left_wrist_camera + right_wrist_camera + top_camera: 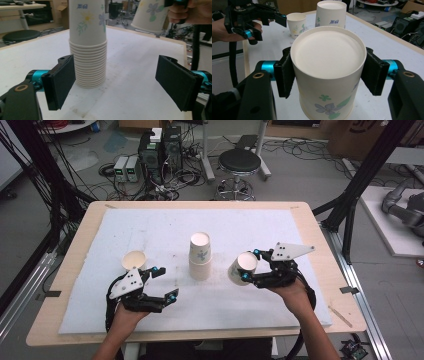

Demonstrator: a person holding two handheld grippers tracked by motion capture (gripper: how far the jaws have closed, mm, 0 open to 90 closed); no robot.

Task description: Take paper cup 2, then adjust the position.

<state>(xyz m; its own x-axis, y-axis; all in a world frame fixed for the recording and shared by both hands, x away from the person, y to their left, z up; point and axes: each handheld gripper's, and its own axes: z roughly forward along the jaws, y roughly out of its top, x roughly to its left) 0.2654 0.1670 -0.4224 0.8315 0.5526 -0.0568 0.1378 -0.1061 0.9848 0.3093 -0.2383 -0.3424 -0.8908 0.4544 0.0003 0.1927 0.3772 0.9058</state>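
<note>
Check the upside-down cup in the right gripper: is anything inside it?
Cannot tell. The held cup shows only its closed white base and flowered wall between the right gripper's fingers; its mouth faces away, hiding the inside.

A pale wooden worktop (75,250) carries a white mat (150,227) that covers most of it. On the mat stand an upside-down stack of flowered paper cups (200,256) at the middle and a single upright cup (133,260) to its left.

Blue print on cup stack (87,37) unreadable (too blurred).
</note>
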